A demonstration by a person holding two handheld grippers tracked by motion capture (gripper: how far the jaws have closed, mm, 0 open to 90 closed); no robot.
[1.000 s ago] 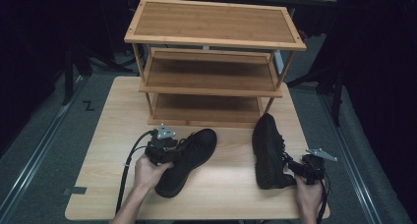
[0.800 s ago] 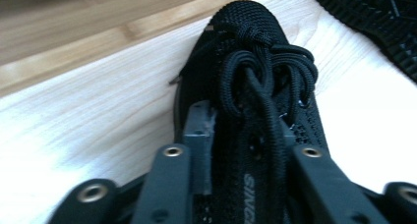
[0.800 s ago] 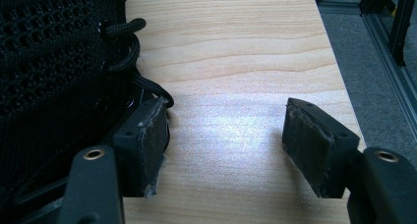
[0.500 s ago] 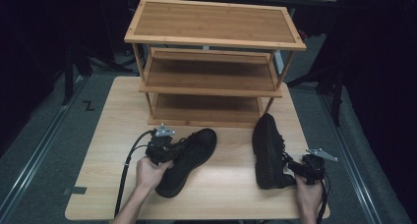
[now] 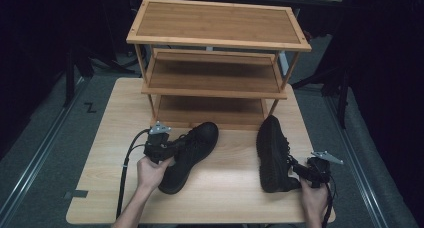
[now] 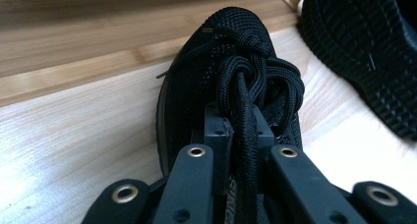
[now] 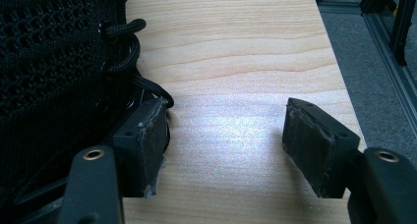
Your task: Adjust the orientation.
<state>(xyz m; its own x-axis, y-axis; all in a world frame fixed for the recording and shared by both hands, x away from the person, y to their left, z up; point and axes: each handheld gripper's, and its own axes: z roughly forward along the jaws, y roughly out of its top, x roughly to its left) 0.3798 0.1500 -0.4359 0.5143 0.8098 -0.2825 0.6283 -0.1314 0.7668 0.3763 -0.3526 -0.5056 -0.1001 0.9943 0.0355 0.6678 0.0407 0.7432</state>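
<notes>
Black mesh and thick black laces are making up the left shoe (image 5: 189, 155), which is lying on the pale wooden surface (image 5: 227, 193) just in front of the bottom shelf of a three-tier bamboo shoe rack (image 5: 217, 63), its toe pointing toward the rack. The left gripper (image 6: 239, 130) is reaching over the shoe from its heel end, and its fingers, having just been closing, are now pinching together on the bundle of knotted laces (image 6: 255, 79) over the tongue. The right shoe (image 5: 272, 153) is resting on its side well apart to the right, its treaded sole showing in the left gripper view (image 6: 366, 57). The right gripper (image 7: 226, 135) is waiting beside that shoe with its fingers spread apart, one finger (image 7: 150, 138) touching or nearly touching the mesh near the lace eyelets and the other standing over bare wood, so nothing is being gripped. Both shoes are looking light and soft-sided, with a flexible upper that is likely giving under pressure; the laces are offering a handy hold but may be letting the shoe swing and tilt, while the firmer heel collar is probably giving a steadier grip.
</notes>
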